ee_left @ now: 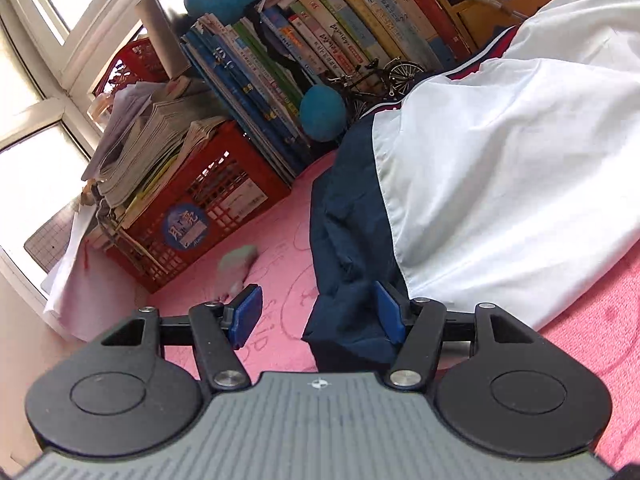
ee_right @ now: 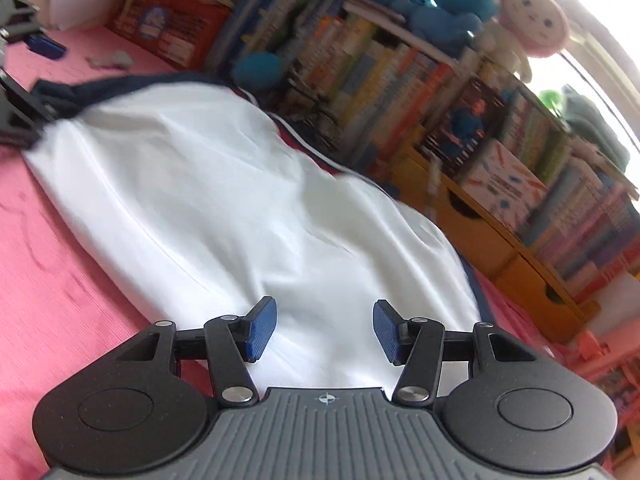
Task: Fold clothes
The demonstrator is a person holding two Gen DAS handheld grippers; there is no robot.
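As the thin, slippery white-and-navy jacket (ee_left: 500, 184) sagged limply, my left hand-held gripper (ee_left: 316, 316) gaped beside its navy hem; right hand-held gripper (ee_right: 324, 330) wide too.

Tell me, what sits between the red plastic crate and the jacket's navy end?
Bare pink cloth with scribbled marks, plus one small grey-green lump, seen in the left wrist view.

Both views sit low over the pink bench (ee_left: 272, 240), each looking forward along its own 2 fingers. The left wrist camera is close to the jacket (ee_left: 500, 168), facing its navy end and the red crate (ee_left: 208, 208). The right wrist camera faces across the jacket's white panel toward the books (ee_right: 360, 68). Both share the jacket, crate and books; the right view also catches the left gripper (ee_right: 24, 60).
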